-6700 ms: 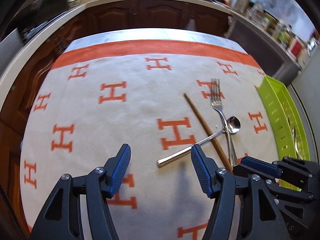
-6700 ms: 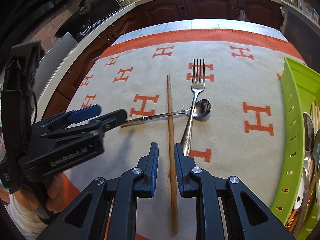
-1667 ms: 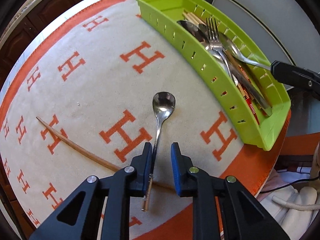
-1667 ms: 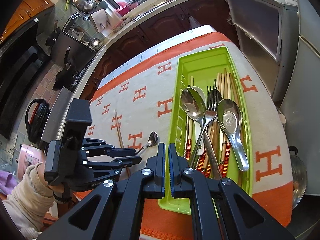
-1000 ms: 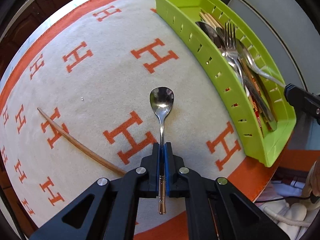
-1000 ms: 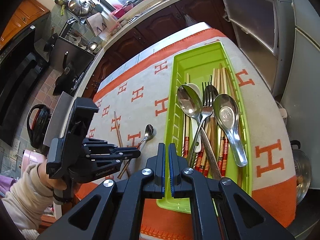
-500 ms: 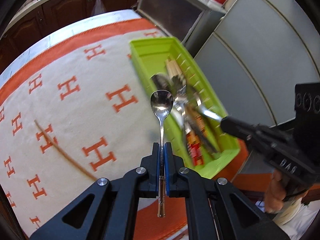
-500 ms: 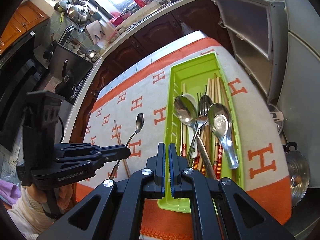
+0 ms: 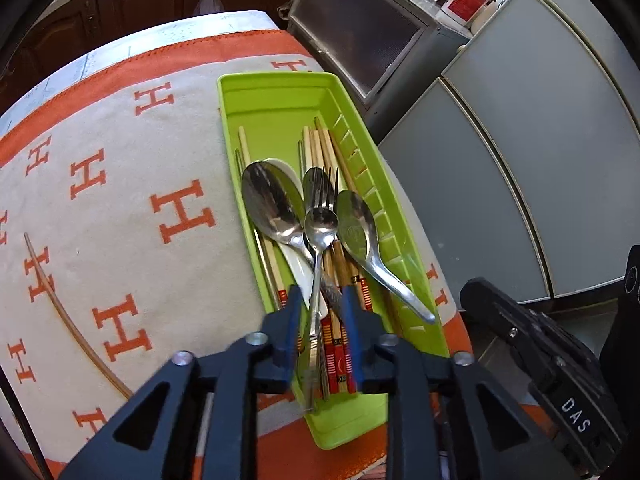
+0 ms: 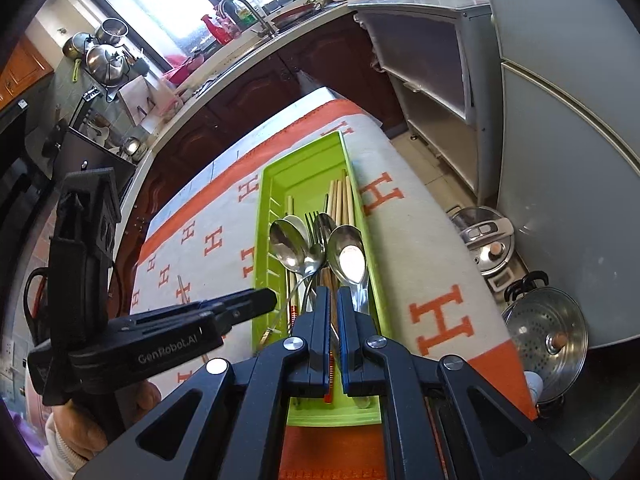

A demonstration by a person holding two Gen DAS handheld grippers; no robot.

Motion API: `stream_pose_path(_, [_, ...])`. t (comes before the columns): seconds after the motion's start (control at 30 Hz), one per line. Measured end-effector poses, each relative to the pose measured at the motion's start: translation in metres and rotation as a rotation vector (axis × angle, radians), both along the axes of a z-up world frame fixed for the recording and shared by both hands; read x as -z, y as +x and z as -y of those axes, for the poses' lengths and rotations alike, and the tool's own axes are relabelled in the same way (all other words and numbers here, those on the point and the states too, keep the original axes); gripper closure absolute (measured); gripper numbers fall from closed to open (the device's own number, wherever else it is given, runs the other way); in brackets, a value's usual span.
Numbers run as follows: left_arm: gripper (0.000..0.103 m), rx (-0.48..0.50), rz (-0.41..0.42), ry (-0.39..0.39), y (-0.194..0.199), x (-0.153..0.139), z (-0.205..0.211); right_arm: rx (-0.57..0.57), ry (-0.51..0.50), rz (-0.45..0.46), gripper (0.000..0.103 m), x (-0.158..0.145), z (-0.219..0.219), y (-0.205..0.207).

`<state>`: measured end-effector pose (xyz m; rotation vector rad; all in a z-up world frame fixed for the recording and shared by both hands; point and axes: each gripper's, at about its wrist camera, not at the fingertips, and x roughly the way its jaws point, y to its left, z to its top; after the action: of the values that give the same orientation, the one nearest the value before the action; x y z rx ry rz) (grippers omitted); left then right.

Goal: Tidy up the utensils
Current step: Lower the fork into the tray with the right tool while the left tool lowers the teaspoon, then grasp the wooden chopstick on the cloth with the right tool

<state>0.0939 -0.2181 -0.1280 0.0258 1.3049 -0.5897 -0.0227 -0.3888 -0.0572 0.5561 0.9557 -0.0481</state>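
Between the opening left claw's (image 9: 320, 320) jaws, small spoon (image 9: 320, 240) over tray (image 9: 276, 100)

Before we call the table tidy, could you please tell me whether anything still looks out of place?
Yes: one wooden chopstick still lies alone on the H-patterned cloth, apart from the green tray where the other chopsticks, spoons and fork are gathered. The small spoon is just dropping in.

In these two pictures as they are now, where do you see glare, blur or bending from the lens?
Right wrist view: the window is blown out white and a bright spot glares on the big spoon. Left wrist view: the small spoon has a motion-blurred handle between the opening left gripper. Both views: the fisheye lens curves the cloth and the fridge edges.
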Motion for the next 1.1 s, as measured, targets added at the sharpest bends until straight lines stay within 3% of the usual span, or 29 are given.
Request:
stream_pose_path(0.07, [0.063, -0.015, 0.021, 0.004, -0.005, -0.004, -0.007, -0.001, -0.004, 0.002, 0.099, 0.0, -0.001, -0.001])
stream_pose_path(0.23, [0.047, -0.066, 0.093, -0.006, -0.021, -0.022, -0.037, -0.035, -0.021, 0.024, 0.099, -0.006, -0.016, -0.004])
stream_pose_path(0.53, [0.037, -0.236, 0.207, 0.025, -0.045, -0.037, -0.124, -0.16, -0.021, 0.009, 0.099, -0.008, -0.065, 0.006])
stream_pose_path(0.7, [0.022, -0.325, 0.261, 0.062, -0.052, -0.037, -0.166, -0.272, -0.039, 0.0, 0.098, -0.01, -0.109, 0.02])
stream_pose_path(0.77, [0.011, -0.351, 0.273, 0.071, -0.054, -0.036, -0.18, -0.324, -0.048, -0.009, 0.094, -0.009, -0.131, 0.025])
stream_pose_path(0.83, [0.007, -0.385, 0.276, 0.06, -0.055, -0.035, -0.197, -0.37, -0.06, -0.02, 0.092, -0.007, -0.154, 0.03])
stream_pose_path(1.0, [0.006, -0.472, 0.273, 0.088, -0.05, -0.024, -0.231, -0.47, -0.1, -0.04, 0.082, 0.0, -0.205, 0.046])
stream_pose_path(1.1, [0.006, -0.521, 0.28, 0.118, -0.048, -0.017, -0.25, -0.508, -0.131, -0.039, 0.068, 0.006, -0.229, 0.058])
